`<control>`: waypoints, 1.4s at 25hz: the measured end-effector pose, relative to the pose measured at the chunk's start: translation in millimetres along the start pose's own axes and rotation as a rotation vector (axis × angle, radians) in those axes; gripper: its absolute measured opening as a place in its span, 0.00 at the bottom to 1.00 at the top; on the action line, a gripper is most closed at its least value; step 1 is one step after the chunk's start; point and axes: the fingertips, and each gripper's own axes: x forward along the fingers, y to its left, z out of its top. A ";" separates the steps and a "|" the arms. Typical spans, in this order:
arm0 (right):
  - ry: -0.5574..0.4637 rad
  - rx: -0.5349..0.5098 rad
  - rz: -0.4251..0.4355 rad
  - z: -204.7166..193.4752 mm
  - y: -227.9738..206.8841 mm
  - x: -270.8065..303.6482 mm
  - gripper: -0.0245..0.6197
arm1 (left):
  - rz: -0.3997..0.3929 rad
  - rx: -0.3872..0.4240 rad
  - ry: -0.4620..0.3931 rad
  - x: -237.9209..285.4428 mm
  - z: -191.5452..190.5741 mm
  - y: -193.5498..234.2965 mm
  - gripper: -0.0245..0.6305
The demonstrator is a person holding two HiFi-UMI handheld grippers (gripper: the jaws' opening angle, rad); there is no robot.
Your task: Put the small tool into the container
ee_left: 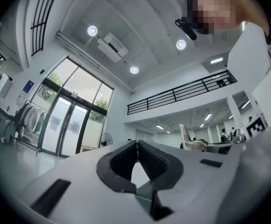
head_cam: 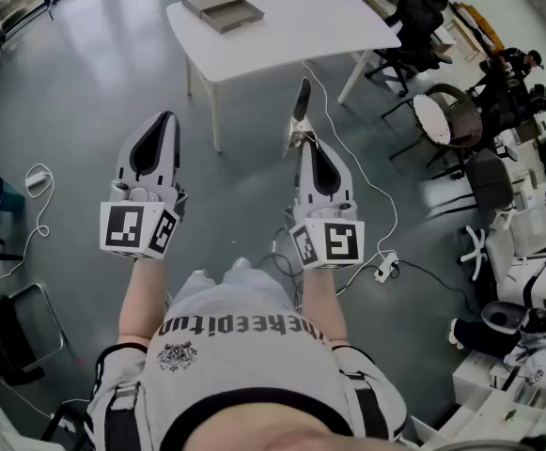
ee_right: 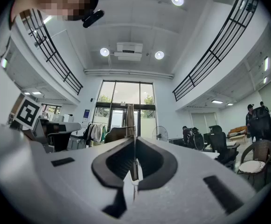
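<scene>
Ahead, the table [head_cam: 282, 40] holds the container [head_cam: 221, 9], chairs [head_cam: 412, 22] at its right; left gripper [head_cam: 166, 120] closed empty, right gripper [head_cam: 302, 145] clamping the tool [head_cam: 302, 109], both held forward

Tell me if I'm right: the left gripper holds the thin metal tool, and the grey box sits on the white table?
Wrong gripper: the right gripper holds the thin metal tool, as the right gripper view shows; the left gripper is shut and empty. The grey box does sit on the white table.
</scene>
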 end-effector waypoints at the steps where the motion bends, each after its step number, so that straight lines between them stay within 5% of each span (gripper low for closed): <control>1: 0.003 -0.003 0.000 0.1 -0.3 0.3 0.05 | -0.002 0.001 0.000 0.7 -1.2 -1.0 0.06; 35: 0.011 0.049 0.029 -29.7 -88.2 41.5 0.05 | 0.027 0.008 0.008 79.3 -42.4 -30.0 0.06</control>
